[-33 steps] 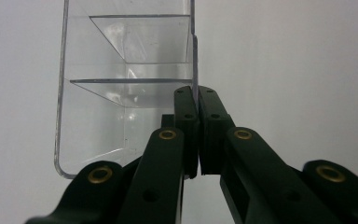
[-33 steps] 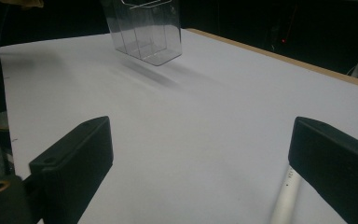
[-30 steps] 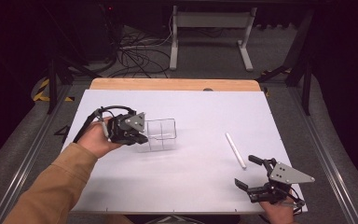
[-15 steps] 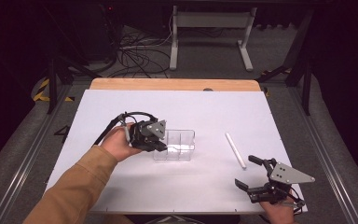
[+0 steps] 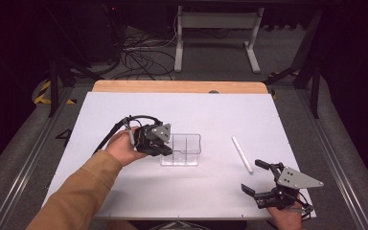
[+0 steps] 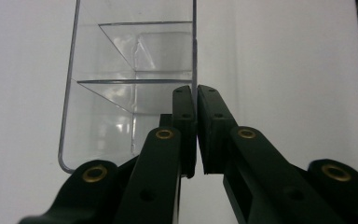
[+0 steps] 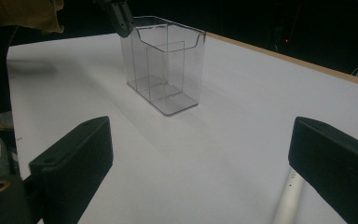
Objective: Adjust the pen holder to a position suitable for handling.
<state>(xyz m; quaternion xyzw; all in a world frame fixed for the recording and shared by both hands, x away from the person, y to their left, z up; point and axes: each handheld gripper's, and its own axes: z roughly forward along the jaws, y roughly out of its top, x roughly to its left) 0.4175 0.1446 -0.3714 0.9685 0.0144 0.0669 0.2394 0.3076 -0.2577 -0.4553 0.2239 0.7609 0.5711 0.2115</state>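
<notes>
A clear plastic organizer (image 5: 182,149) stood upright on the white table (image 5: 211,115), a little left of the middle and toward the person's side. It was an open-topped box with thin inner dividers splitting it into compartments, and nothing could be seen inside them. The left tool (image 5: 165,151) held it by the left end: in the left gripper view the two black jaws were pinched nearly together on the thin edge of one clear wall of the organizer (image 6: 135,79), one jaw on each face of it. The left hand (image 5: 124,148), in a tan sleeve (image 5: 76,196), gripped that tool from the near-left. In the right gripper view the same tool (image 7: 121,21) bit the top rim of the organizer (image 7: 165,63) at its far end.

A white pen-like stick (image 5: 242,154) lay flat on the table to the right of the organizer, well apart from it. The right tool (image 5: 259,178) sat near the table's front right corner, just beyond the stick's near end, its jaws spread wide with nothing between them. In its own view, the stick (image 7: 289,198) lay beside the right-hand jaw.
</notes>
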